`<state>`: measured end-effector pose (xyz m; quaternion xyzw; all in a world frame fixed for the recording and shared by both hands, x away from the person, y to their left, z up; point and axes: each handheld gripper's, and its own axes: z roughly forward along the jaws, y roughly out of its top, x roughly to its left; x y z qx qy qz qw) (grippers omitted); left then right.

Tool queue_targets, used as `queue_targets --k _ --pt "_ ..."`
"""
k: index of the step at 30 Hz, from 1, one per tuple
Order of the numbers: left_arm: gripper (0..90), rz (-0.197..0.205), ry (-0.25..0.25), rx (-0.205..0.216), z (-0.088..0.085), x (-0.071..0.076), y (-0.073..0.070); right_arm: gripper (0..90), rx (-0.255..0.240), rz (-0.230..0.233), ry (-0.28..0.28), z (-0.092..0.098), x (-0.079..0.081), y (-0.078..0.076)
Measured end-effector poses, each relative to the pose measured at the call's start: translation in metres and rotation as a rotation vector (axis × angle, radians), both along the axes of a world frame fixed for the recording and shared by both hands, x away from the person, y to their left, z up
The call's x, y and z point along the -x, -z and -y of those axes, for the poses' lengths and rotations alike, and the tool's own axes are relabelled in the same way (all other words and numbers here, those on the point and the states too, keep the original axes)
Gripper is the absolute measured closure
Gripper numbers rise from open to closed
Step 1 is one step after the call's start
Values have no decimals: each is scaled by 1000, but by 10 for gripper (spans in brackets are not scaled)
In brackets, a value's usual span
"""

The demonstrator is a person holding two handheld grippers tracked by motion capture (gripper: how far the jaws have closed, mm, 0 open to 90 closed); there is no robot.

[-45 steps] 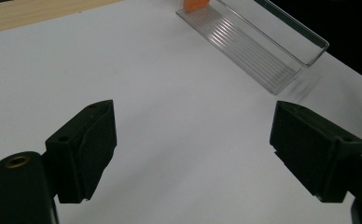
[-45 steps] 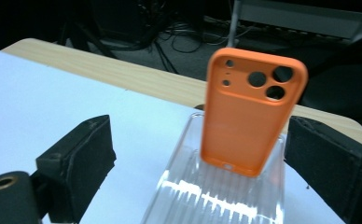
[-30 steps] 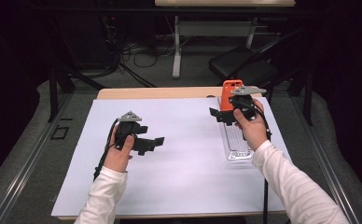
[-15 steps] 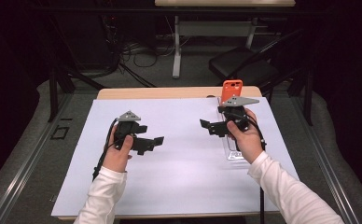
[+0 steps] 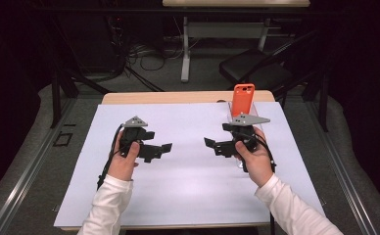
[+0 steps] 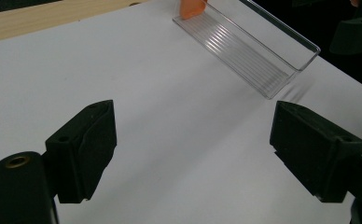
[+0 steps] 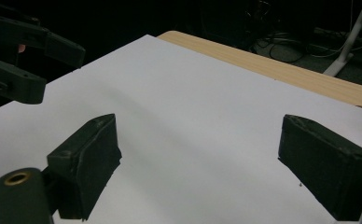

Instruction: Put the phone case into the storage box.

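An orange phone-shaped case [image 5: 243, 100] stands upright at the far end of a clear plastic tray [image 6: 249, 46] on the right side of the white sheet [image 5: 188, 181]. My right gripper [image 5: 213, 147] is just left of the tray, points left toward the table's middle, and is open with nothing between its jaws [image 7: 198, 158]. My left gripper [image 5: 159, 152] hovers over the left half of the sheet and points right. It is open and empty [image 6: 193, 154]. The two grippers face each other with a gap between them. The orange case's foot [image 6: 191, 7] shows in the left gripper view.
The sheet covers a wooden table whose bare far edge [image 5: 178, 97] shows. Beyond the table are a black chair [image 5: 256, 68], cables on the floor and a desk leg. The other gripper appears far off in each gripper view [image 7: 25, 56] [image 6: 356, 32].
My right gripper has moved left and a little nearer, from over the tray toward the middle of the sheet. The left gripper has stayed put.
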<state>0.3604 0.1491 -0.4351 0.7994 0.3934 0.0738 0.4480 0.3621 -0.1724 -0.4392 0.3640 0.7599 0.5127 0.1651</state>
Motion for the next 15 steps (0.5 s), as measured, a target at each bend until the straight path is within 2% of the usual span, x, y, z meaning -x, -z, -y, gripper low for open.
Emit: queue_targets --k 8,15 --pt "151 0 9 0 0 0 0 134 -35 -23 12 -2 11 19" --pt "151 4 1 1 0 0 0 134 -13 -7 10 -6 19 35"
